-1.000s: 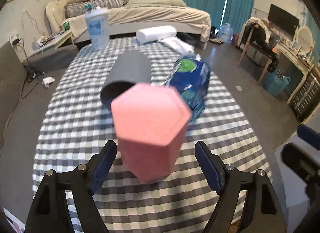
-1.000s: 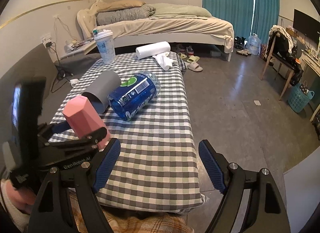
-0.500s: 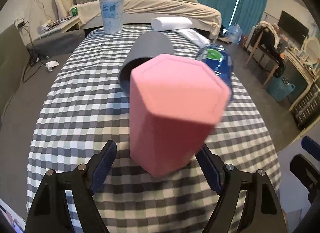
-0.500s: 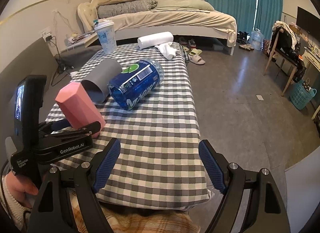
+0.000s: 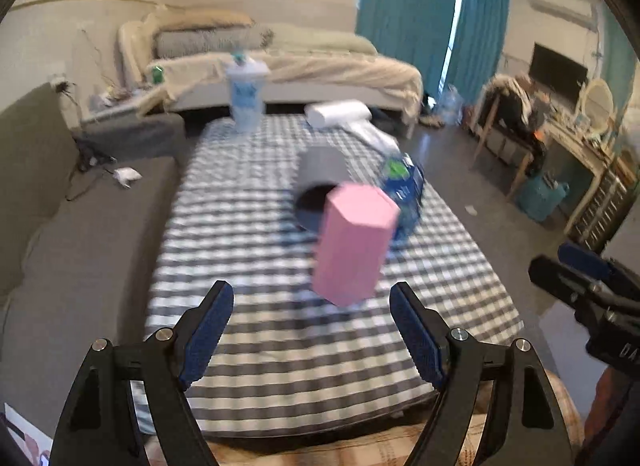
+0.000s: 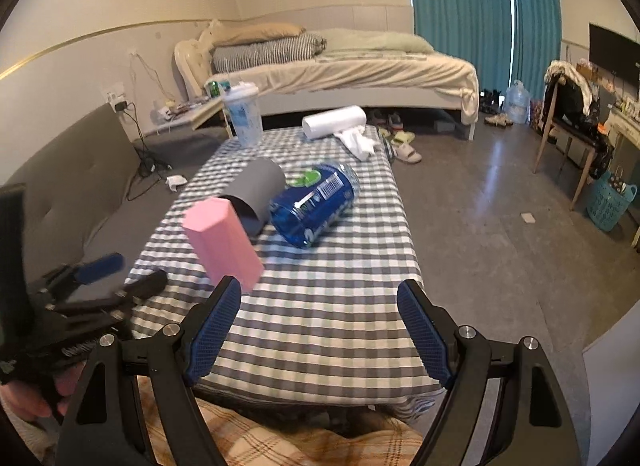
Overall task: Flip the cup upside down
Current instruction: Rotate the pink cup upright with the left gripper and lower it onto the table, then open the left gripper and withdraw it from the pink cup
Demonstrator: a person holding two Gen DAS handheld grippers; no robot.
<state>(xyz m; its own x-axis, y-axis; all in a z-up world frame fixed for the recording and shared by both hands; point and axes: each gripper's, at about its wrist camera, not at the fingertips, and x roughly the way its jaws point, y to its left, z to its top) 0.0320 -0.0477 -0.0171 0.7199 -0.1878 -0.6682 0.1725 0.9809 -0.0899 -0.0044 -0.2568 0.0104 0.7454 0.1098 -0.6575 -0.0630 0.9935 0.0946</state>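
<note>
pink cup (image 5: 354, 244), grey cylinder (image 5: 320, 173) behind, blue bottle (image 6: 314, 203)

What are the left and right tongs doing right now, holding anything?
Left tongs: open, holding nothing; the pink cup stands beyond the tips.
Right tongs: open, holding nothing.

Left gripper (image 5: 310, 330): we find its jaws spread wide, with nothing between the blue pads (image 5: 208, 332).
Right gripper (image 6: 320, 332): we find its jaws equally wide, nothing gripped.
Relative position: in the right wrist view, we see the left gripper low on the left, a hand (image 6: 24, 400) around its handle.
</note>
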